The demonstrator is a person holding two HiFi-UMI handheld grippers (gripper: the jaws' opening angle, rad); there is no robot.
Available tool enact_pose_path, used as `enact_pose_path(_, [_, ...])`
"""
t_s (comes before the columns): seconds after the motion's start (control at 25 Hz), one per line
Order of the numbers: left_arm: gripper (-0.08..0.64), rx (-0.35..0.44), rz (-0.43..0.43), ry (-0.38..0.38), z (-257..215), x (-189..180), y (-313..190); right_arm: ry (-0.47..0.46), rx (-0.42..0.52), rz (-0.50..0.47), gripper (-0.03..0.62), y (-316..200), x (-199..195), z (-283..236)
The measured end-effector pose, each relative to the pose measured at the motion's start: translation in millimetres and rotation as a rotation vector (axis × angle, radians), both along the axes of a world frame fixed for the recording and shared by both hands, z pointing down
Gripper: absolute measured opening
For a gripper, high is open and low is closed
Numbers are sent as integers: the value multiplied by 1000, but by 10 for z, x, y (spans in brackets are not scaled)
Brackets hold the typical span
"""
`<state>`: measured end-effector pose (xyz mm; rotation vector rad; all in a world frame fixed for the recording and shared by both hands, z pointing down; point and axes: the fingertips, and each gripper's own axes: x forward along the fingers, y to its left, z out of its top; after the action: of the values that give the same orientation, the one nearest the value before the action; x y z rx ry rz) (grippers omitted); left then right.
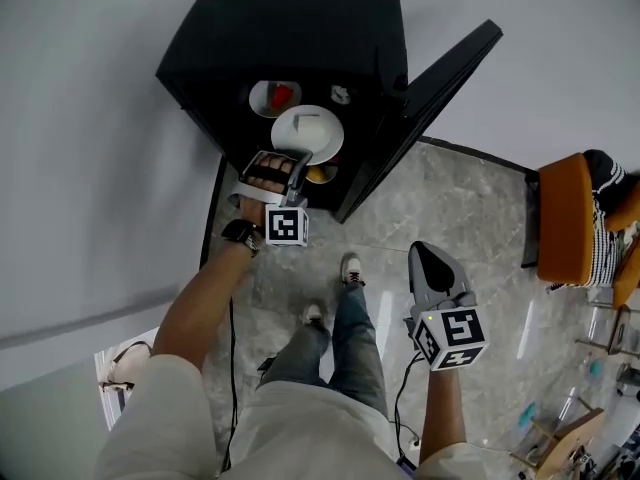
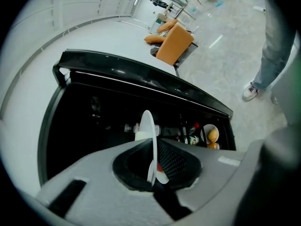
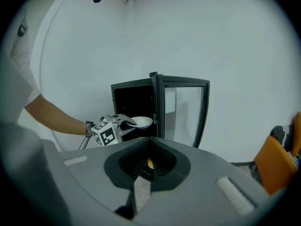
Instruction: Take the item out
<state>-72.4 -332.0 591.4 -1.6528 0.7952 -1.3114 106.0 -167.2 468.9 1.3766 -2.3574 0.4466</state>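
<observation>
Fingers clamped on the near rim of the white plate [image 1: 312, 130], the left gripper [image 1: 300, 160] holds it at the mouth of the black cabinet [image 1: 280, 28], upper centre; the right gripper [image 1: 432, 265], fingers together, hangs well apart, lower right.

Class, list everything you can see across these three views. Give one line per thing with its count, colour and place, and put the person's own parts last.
cabinet: one, black, against the white wall, open
door: one, glass in a black frame, swung open at the right
plate: one, white, at the cabinet's opening, rim in the left gripper
bowl: one, white, something red in it, inside the cabinet behind the plate
round orange thing: one, in a white cup low in the cabinet
chair: one, orange, on the floor at the right
shoes: two, white, on the grey floor
left gripper: one, grey, jaws shut on the plate
right gripper: one, grey, jaws together, empty, above the floor
</observation>
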Motion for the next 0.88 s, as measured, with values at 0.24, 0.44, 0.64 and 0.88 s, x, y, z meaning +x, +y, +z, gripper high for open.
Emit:
enact_pose_path(0.24, [15,38,-14,1,-566,-80,375,-6,70,-21,8,-70,-116,-484])
enact_pose_path(0.44, [15,59,-26,8,-987,-147,756,-7,103,-39,8,-54,-180,-770])
enact_pose_path(0.64, [15,68,-34,42,-1366,-208,1088,-15,140,-70,8,-84,-309,-992])
enact_pose_path(0.88, [17,68,-71,84,-1837,-268,1437,-35,168,-140,8,-10,-548,-1194])
